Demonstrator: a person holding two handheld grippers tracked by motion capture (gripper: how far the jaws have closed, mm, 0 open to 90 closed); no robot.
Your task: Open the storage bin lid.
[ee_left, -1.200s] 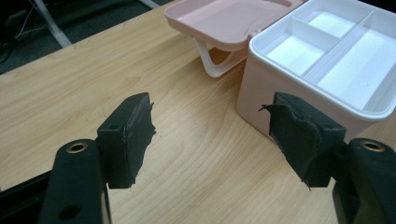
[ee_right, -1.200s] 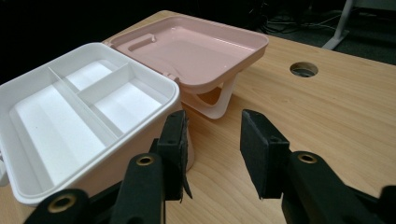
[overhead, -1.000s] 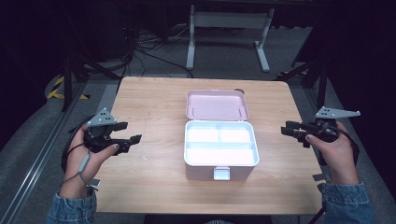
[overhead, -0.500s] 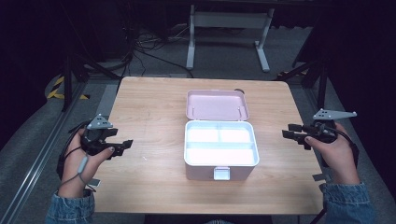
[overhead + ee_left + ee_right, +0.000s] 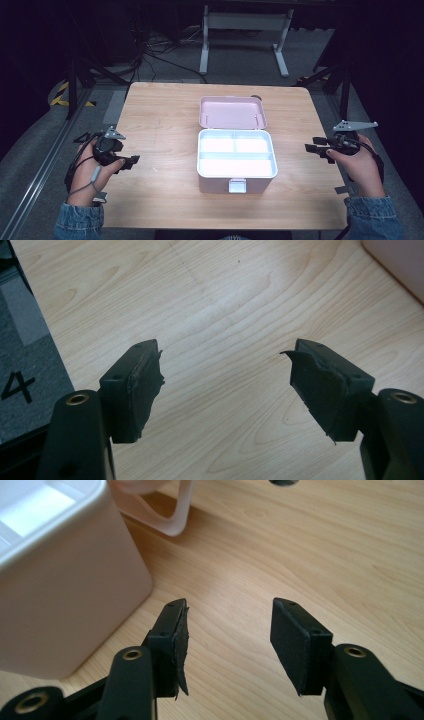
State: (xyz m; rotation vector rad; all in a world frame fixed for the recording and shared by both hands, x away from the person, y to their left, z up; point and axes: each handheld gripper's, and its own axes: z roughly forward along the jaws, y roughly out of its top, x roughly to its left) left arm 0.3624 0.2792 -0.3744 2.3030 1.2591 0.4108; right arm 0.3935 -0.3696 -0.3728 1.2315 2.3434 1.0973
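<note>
The open pink box [image 5: 236,160] sits mid-table [image 5: 165,110], between the two grippers. The left gripper [image 5: 131,161], jaws apart, is well clear of it. The right gripper [image 5: 311,148], jaws just widened and empty, points at its side.

A pale wooden tabletop [image 5: 165,115] with rounded corners, grain running clean across it — and right at its middle sits a pink box [image 5: 236,176], lid [image 5: 232,112] thrown back flat toward the far edge. Inside, white compartments, one long and two short. A clasp hangs on the near wall. A small dark round thing [image 5: 256,96] peeks from behind the lid — too small to tell.
</note>
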